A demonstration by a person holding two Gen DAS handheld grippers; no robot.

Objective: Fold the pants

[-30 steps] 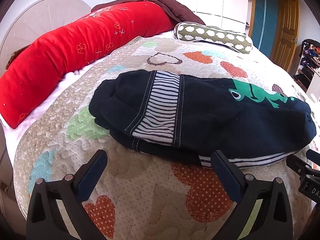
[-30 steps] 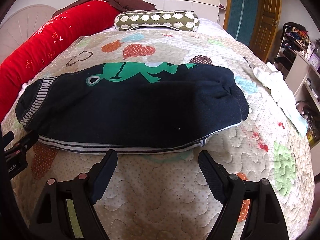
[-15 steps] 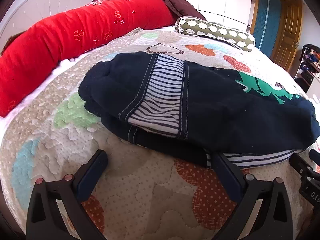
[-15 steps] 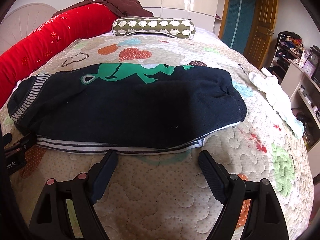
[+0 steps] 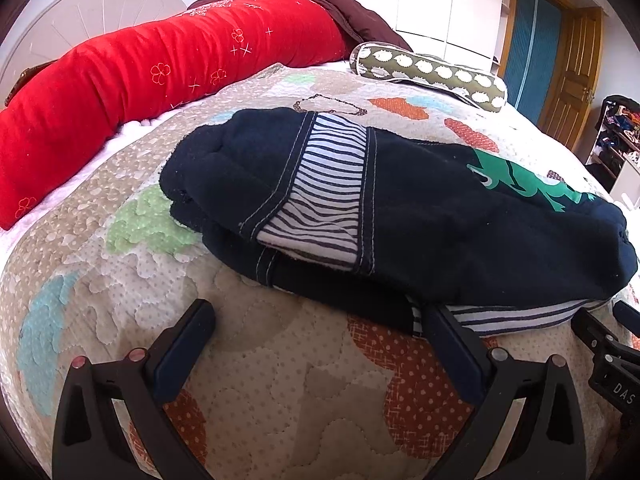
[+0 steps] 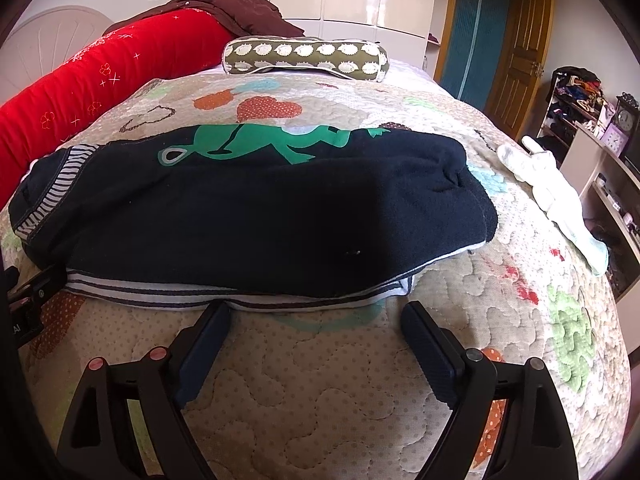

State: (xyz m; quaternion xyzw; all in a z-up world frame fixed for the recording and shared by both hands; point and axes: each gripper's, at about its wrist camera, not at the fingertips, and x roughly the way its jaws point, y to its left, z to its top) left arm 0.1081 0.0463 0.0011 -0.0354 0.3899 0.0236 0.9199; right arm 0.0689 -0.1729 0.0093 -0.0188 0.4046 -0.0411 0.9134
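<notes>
Where the pants lie: although bunched, the navy pants (image 6: pixel 248 216) rest on the quilted bedspread (image 6: pixel 312 392), stretched crosswise in front of both claws, one half apparently doubled over the other.
Long axis: it runs left to right across both views — cuff end with its striped band (image 5: pixel 332 184) toward the left claw, the rounded far end (image 6: pixel 476 200) toward the right.
Left gripper (image 5: pixel 320 332): spread wide and holding nothing; its right fingertip touches or just underlaps the near striped edge (image 5: pixel 516 316), its left fingertip lies on bare quilt.
Right gripper (image 6: pixel 316 320): also wide and empty; both fingertips sit just at the striped hem (image 6: pixel 224 292) along the near edge.
Nearer hand: each is close to its own end — the left to the cuffs, the right to the middle and far end.
Likely next move: my guess is a pinch on the near edge and a carry of one end along the long axis onto the other.
Print: a green frog figure (image 6: pixel 260 140) on the upper layer.
Writing: "DAS" (image 5: pixel 624 394) reads on the other gripper's body at the left view's edge; nothing else is legible.
Nearby: red bolster (image 5: pixel 152 68), patterned roll pillow (image 6: pixel 304 56), white cloth (image 6: pixel 548 184) well apart on the right.
</notes>
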